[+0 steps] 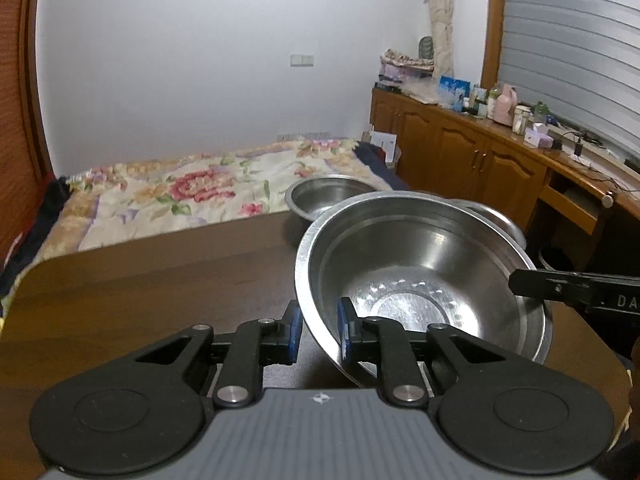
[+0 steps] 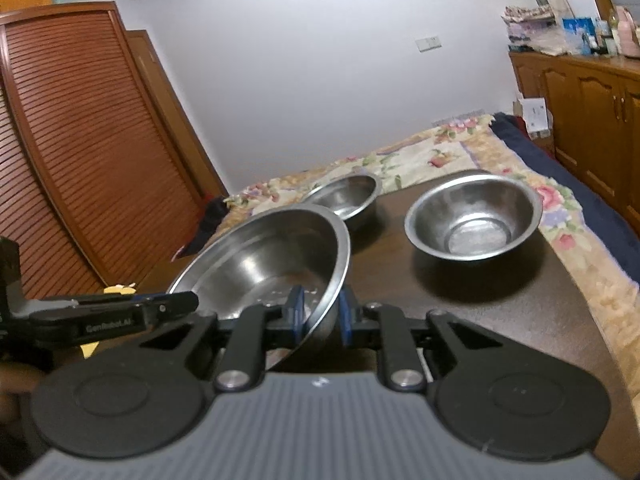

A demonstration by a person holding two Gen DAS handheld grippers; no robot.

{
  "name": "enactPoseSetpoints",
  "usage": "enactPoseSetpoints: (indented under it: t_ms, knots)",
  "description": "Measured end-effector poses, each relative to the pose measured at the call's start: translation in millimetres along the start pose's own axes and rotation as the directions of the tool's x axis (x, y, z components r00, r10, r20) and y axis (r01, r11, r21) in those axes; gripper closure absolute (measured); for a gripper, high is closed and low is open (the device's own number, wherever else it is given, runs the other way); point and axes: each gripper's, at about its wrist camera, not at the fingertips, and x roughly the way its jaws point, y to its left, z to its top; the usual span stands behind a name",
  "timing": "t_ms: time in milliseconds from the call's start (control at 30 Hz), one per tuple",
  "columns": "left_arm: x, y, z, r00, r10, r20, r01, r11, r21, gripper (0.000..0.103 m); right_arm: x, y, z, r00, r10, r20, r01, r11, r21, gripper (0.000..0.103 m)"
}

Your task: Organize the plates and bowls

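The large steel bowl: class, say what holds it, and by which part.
Both claws hold the large steel bowl by its rim: the left claw pinches the near edge in its view, and the right claw pinches the opposite side, so the bowl sits tilted.

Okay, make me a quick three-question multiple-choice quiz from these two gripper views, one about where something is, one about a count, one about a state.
1. Where do the two smaller bowls stand?
A. On the bed
B. On the brown table
C. On the cabinet

2. How many steel bowls show in the right wrist view?
A. Two
B. Three
C. Five

3. How is the large bowl held?
A. By no gripper
B. By the left gripper alone
C. By both, the right gripper too

Answers: B, both rest on the tabletop; B, one large and two smaller; C, each gripper's blue pads pinch its rim.
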Motion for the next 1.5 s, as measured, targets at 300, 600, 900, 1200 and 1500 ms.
enactPoseSetpoints:
  t_ms: [300, 600, 900, 1200, 1500]
  knots:
    - [-26, -5, 1, 0.999, -0.013, 0.033, 0.013, 1.000, 0.013, 0.082, -18, 1, 4, 0.999, 0.037, 0.033, -0.037, 0.999, 0.007, 0.083]
    - [-51, -7, -7, 0.997, -0.045, 0.062, 0.045, 0.999, 0.011, 0.081, -26, -1, 1, 0.996, 0.066, 0.054, -0.067, 0.998, 0.022, 0.083]
    - [-59, -13, -16, 0.995, -0.082, 0.057, 0.081, 0.997, 0.016, 0.081, -33, -9, -12, 0.996, 0.077, 0.043, -0.079, 0.996, 0.047, 0.083]
    - [-56, -17, -38, 0.995, -0.095, 0.025, 0.095, 0.995, 0.010, 0.080, -36, -11, -23, 0.998, 0.067, 0.019, -0.067, 0.997, 0.030, 0.083]
    - [-51, -19, -63, 0.995, -0.097, -0.026, 0.097, 0.995, -0.002, 0.079, -35, -17, -40, 0.999, 0.052, -0.016, -0.051, 0.998, 0.027, 0.083]
